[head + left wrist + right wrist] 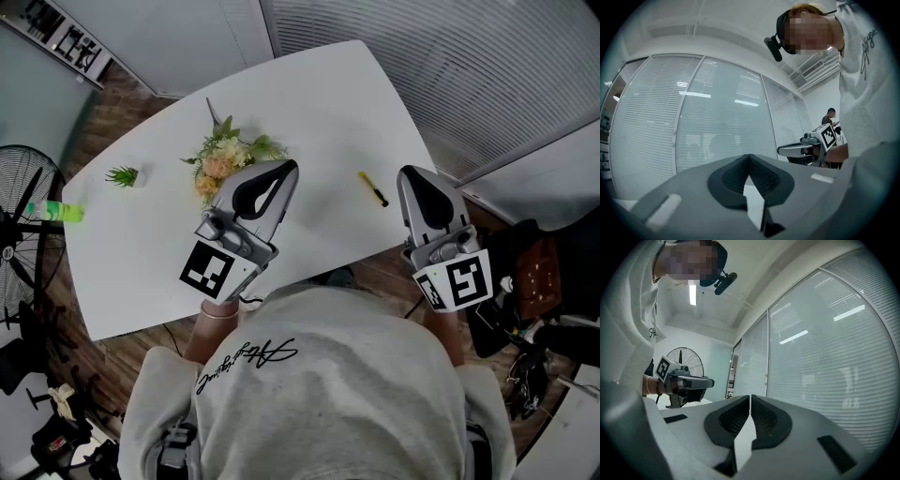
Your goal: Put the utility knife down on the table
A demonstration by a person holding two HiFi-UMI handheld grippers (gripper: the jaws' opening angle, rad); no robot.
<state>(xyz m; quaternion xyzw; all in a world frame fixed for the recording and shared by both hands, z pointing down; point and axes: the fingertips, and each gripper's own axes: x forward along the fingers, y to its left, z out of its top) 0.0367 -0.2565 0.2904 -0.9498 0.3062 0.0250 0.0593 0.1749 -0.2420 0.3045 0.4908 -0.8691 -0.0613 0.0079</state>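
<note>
Head view: we see the utility knife [373, 188] on the surface [319, 103] — left hand-held gripper [287, 169], right hand-held gripper [411, 175] closed, empty.

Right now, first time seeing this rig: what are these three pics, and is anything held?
There is no robot here. A person holds a two-jaw gripper in each hand. The head view comes from a camera on the person's head and looks down: the left gripper shows at left and the right gripper at right, both by the near side of a white table. The other two views come from a camera riding on each gripper, looking along its jaws. Both pairs of jaws are together with nothing between them, so nothing is held. On the table lie a bouquet, a small plant and the yellow-and-black knife, which lies free.
</note>
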